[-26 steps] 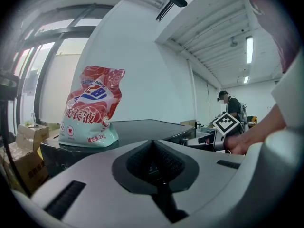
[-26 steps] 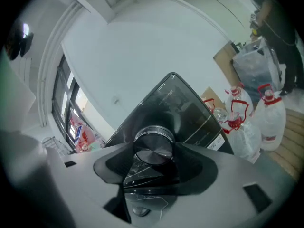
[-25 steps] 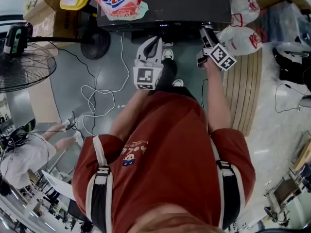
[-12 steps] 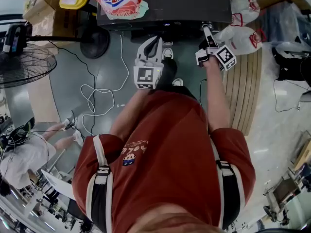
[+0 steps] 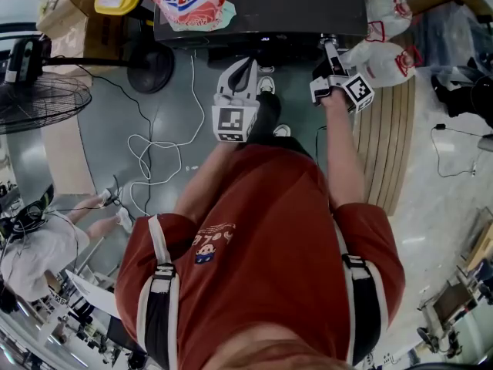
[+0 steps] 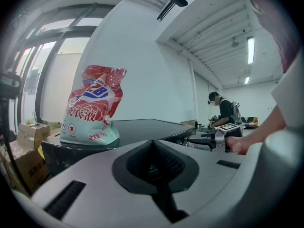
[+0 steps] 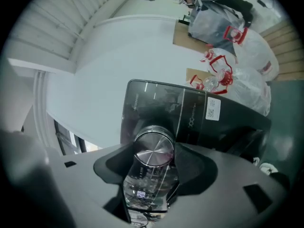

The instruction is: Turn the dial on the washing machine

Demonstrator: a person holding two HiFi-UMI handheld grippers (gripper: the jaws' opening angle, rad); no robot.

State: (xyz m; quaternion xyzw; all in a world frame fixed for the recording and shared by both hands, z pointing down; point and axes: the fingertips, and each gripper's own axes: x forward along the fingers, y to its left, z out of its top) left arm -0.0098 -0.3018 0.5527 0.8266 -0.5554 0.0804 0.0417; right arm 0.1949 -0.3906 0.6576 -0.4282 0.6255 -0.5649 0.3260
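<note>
Since a second ago the right gripper (image 5: 330, 51) has edged closer to the washing machine (image 5: 308, 10), and its marker cube has turned a little. Over the last half second it has barely shifted. The left gripper (image 5: 246, 64) has kept its place in front of the machine, just left of the right one.

The head view shows the right gripper's tip at the machine's front edge, but not what it holds. The right gripper view does: the chrome dial (image 7: 153, 148) stands out from the machine's dark glossy control panel, and the jaws are clamped on its two sides.

The left gripper view shows that gripper's jaws pressed together with nothing between them. Beyond them a pink and mint detergent bag (image 6: 92, 106) stands upright on the machine's top.
</note>
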